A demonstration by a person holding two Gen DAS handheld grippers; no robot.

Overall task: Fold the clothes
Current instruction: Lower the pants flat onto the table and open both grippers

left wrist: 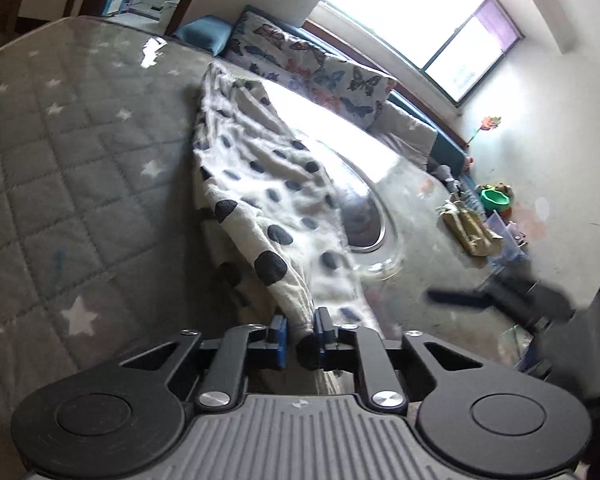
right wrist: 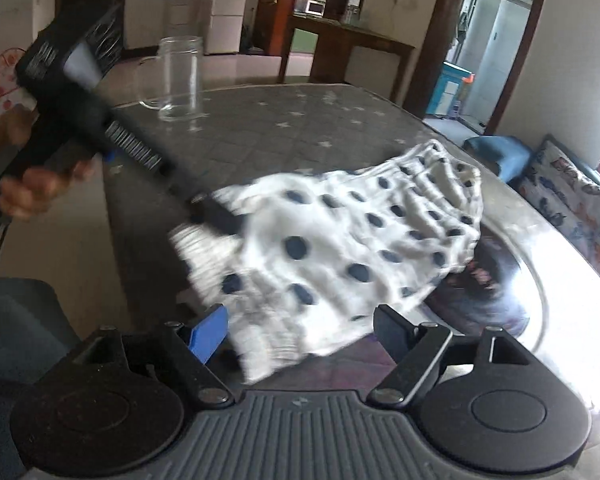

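A white garment with dark blue polka dots (left wrist: 268,184) lies partly lifted over the grey star-patterned table (left wrist: 72,152). My left gripper (left wrist: 302,334) is shut on one edge of the garment and holds it up. In the right wrist view the garment (right wrist: 340,248) spreads in front of my right gripper (right wrist: 300,332), whose jaws stand wide open with the cloth's near edge between them. The left gripper (right wrist: 216,212) shows there too, clamped on the cloth's left edge. The picture is blurred by motion.
A clear glass mug (right wrist: 178,78) stands on the table's far side. A butterfly-print cushion (left wrist: 312,68) and a blue pillow (left wrist: 206,34) lie on a bench under the window. A round metal inset (left wrist: 364,220) sits in the table. Toys and a bag (left wrist: 470,226) lie at the right.
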